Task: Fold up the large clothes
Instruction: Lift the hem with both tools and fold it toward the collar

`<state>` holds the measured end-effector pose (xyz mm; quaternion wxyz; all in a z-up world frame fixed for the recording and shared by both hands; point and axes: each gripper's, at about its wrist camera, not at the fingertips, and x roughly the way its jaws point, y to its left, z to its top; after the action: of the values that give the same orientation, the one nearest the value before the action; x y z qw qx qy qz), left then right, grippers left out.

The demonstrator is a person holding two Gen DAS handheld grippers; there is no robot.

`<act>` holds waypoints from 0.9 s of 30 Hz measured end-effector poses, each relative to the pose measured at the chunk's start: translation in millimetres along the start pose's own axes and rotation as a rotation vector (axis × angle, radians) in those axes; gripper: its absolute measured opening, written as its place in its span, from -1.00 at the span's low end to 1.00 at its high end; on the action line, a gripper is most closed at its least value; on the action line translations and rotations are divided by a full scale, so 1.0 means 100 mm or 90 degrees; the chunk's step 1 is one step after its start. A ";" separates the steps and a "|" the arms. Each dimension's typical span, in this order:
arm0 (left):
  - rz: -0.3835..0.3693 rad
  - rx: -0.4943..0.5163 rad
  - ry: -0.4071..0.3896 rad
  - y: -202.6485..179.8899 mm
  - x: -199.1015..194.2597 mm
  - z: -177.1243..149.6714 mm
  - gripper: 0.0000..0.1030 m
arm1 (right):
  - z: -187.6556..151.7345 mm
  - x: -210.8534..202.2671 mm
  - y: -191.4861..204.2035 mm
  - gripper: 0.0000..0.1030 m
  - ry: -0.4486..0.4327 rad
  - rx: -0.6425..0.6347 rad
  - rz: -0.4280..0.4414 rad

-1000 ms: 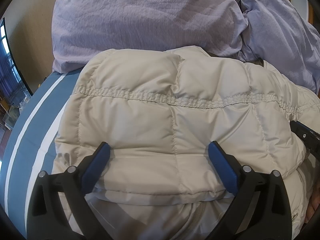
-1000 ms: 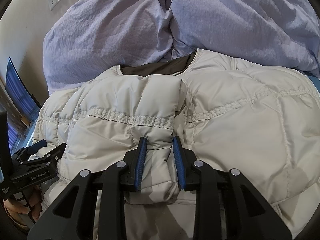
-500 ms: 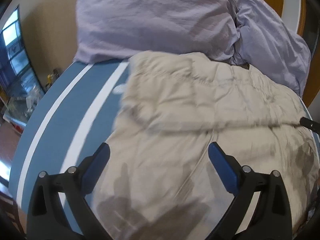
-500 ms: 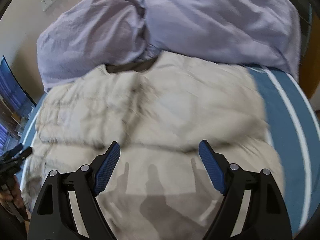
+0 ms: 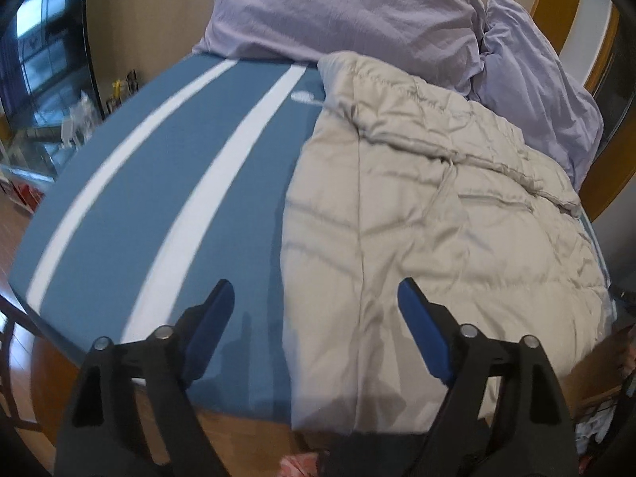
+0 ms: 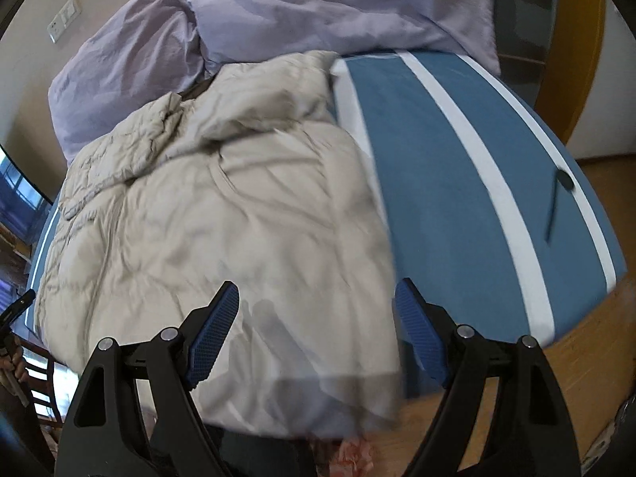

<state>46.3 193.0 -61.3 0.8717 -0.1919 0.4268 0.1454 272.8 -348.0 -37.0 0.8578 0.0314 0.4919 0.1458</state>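
A large beige quilted puffer coat (image 5: 429, 214) lies spread on a blue mat with white stripes (image 5: 159, 183); its top part is folded down over the body. It also shows in the right wrist view (image 6: 222, 214), hem hanging over the near edge. My left gripper (image 5: 316, 334) is open and empty, above the coat's near left edge. My right gripper (image 6: 316, 334) is open and empty, above the coat's near right hem.
Lilac pillows (image 5: 342, 8) lie at the far end of the mat, also in the right wrist view (image 6: 318, 4). A dark thin object (image 6: 558, 198) lies on the mat at right. Wooden surface (image 6: 588, 342) borders the mat. A window (image 5: 35, 39) is at left.
The right gripper let go of the folded coat and opened. Both grippers pulled back toward the near edge, so the whole coat and the mat came into view.
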 end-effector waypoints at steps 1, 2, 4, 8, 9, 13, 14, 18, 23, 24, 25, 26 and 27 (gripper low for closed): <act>-0.008 -0.004 0.005 0.00 0.01 -0.03 0.58 | -0.04 -0.02 -0.06 0.60 0.001 0.006 0.002; -0.013 -0.007 0.009 0.00 0.02 -0.05 0.56 | -0.09 -0.03 -0.13 0.58 0.002 0.016 0.004; -0.017 -0.006 0.012 -0.01 0.03 -0.09 0.55 | -0.16 -0.05 -0.26 0.53 0.004 0.039 0.011; -0.027 0.001 0.016 -0.05 0.03 -0.16 0.55 | -0.23 -0.02 -0.42 0.48 0.010 0.080 0.050; -0.028 0.001 0.018 -0.06 0.04 -0.18 0.54 | -0.24 0.00 -0.43 0.47 0.011 0.082 0.054; -0.040 -0.009 0.029 -0.08 0.09 -0.22 0.48 | -0.28 0.08 -0.44 0.34 0.025 0.091 0.082; -0.044 -0.012 0.032 -0.09 0.10 -0.23 0.44 | -0.29 0.09 -0.43 0.28 0.027 0.092 0.087; -0.046 -0.009 0.029 -0.14 0.12 -0.26 0.37 | -0.32 0.15 -0.41 0.11 0.035 0.094 0.117; -0.048 -0.005 0.028 -0.21 0.13 -0.27 0.21 | -0.36 0.15 -0.42 -0.06 0.028 0.099 0.141; -0.048 -0.006 0.027 -0.21 0.13 -0.27 0.17 | -0.36 0.15 -0.43 -0.14 0.026 0.100 0.145; -0.048 -0.006 0.027 -0.21 0.13 -0.27 0.15 | -0.37 0.15 -0.43 -0.18 0.026 0.101 0.150; -0.048 -0.007 0.026 -0.21 0.12 -0.27 0.08 | -0.37 0.16 -0.43 -0.27 0.025 0.103 0.155; -0.048 -0.010 0.023 -0.21 0.12 -0.28 -0.01 | -0.38 0.16 -0.43 -0.41 0.023 0.105 0.160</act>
<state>42.8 162.8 -81.9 0.8672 -0.2172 0.4338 0.1127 257.5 -388.4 -78.2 0.8184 0.1604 0.5094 0.2120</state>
